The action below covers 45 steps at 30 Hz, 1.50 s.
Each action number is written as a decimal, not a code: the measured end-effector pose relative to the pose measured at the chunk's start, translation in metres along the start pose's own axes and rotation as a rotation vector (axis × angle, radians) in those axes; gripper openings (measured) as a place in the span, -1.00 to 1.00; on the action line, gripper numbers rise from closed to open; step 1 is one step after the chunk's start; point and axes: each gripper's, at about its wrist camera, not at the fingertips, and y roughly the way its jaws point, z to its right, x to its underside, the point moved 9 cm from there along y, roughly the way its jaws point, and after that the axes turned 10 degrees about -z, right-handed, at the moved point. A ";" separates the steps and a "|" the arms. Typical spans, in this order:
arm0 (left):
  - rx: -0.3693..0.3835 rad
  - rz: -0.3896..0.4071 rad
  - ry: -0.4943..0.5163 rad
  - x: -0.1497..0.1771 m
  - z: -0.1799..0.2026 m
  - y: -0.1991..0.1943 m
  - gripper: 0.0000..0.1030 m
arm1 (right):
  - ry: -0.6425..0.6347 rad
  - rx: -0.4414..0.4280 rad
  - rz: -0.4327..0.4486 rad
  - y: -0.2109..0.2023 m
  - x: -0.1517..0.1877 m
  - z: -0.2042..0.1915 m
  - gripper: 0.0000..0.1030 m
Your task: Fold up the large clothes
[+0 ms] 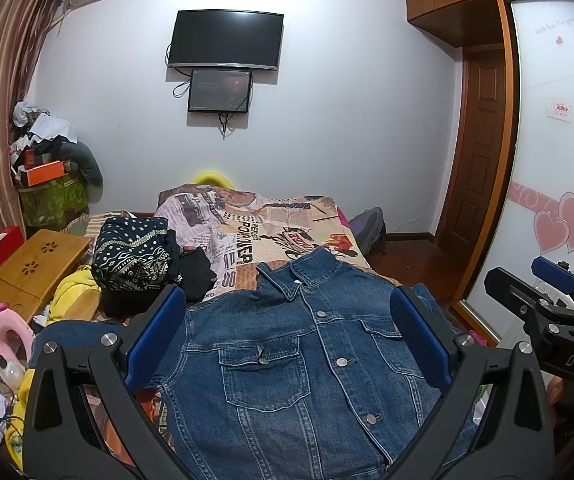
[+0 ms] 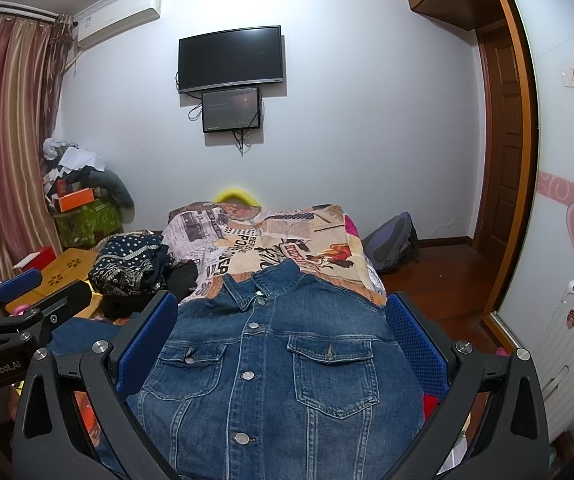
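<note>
The denim jacket's (image 1: 287, 360) hem runs off the bottom edge in both views. Its sleeve at the bed's (image 1: 271, 232) left edge hides behind the left gripper's finger (image 1: 155, 340). Wardrobe-door sticker (image 1: 559, 110) text is unreadable.

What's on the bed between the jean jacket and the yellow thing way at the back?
Only the newspaper-print bedspread lies between the denim jacket and yellow thing, in both views.

A buttoned denim jacket (image 2: 275, 364) lies flat on the bed (image 2: 327, 240), collar toward its far edge, between the right gripper's (image 2: 283, 344) wide-apart jaws.
</note>
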 end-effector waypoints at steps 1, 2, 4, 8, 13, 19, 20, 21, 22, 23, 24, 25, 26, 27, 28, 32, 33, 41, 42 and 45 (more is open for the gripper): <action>0.000 0.000 -0.001 0.000 0.000 0.000 0.99 | 0.000 0.001 0.000 0.000 0.000 -0.001 1.00; 0.001 -0.001 0.000 0.000 0.000 0.000 0.99 | 0.000 0.000 -0.002 0.000 0.000 0.000 1.00; 0.000 0.001 0.000 0.000 -0.001 -0.001 0.99 | 0.001 0.000 -0.004 0.001 0.000 0.001 1.00; 0.000 0.003 -0.003 -0.001 -0.004 -0.002 0.99 | 0.000 0.000 -0.008 0.002 -0.001 0.001 1.00; 0.002 -0.001 -0.008 -0.001 -0.004 0.003 0.99 | -0.003 0.003 -0.012 0.004 -0.001 0.001 1.00; 0.010 -0.005 -0.021 -0.001 -0.008 0.009 0.99 | -0.008 0.013 -0.025 0.010 -0.002 0.000 1.00; 0.014 -0.006 -0.025 -0.002 -0.009 0.010 0.99 | -0.009 0.016 -0.028 0.011 -0.002 0.000 1.00; 0.015 -0.006 -0.028 -0.002 -0.010 0.012 0.99 | -0.010 0.020 -0.029 0.012 -0.002 0.000 1.00; 0.016 -0.006 -0.030 -0.003 -0.012 0.014 0.99 | -0.012 0.023 -0.032 0.014 -0.002 0.000 1.00; 0.018 -0.006 -0.030 -0.004 -0.013 0.016 0.99 | -0.013 0.028 -0.035 0.016 -0.003 0.000 1.00; 0.019 -0.005 -0.031 -0.006 -0.015 0.017 0.99 | -0.013 0.031 -0.037 0.018 -0.003 0.000 1.00; 0.017 -0.003 -0.034 -0.008 -0.018 0.019 0.99 | -0.012 0.035 -0.037 0.019 -0.003 0.000 1.00; 0.014 0.000 -0.037 -0.010 -0.022 0.021 0.99 | -0.009 0.038 -0.036 0.021 -0.005 0.000 1.00; 0.009 0.004 -0.040 -0.012 -0.027 0.022 0.99 | -0.007 0.040 -0.038 0.023 -0.006 0.001 1.00; -0.001 0.008 -0.046 -0.014 -0.033 0.024 0.99 | -0.006 0.041 -0.042 0.026 -0.007 0.001 1.00; -0.066 0.017 -0.102 -0.022 -0.072 0.035 0.99 | -0.006 0.060 -0.058 0.040 -0.012 0.002 1.00; -0.083 0.017 -0.121 -0.023 -0.084 0.038 0.99 | -0.003 0.068 -0.066 0.047 -0.013 0.003 1.00; -0.324 -0.012 -0.276 -0.015 -0.206 0.062 0.99 | 0.007 0.101 -0.143 0.091 -0.007 0.008 1.00; -0.376 -0.019 -0.298 -0.008 -0.231 0.064 0.99 | 0.006 0.106 -0.156 0.098 -0.006 0.009 1.00; -0.447 -0.077 -0.352 0.012 -0.278 0.077 0.99 | 0.014 0.107 -0.187 0.111 0.000 0.011 1.00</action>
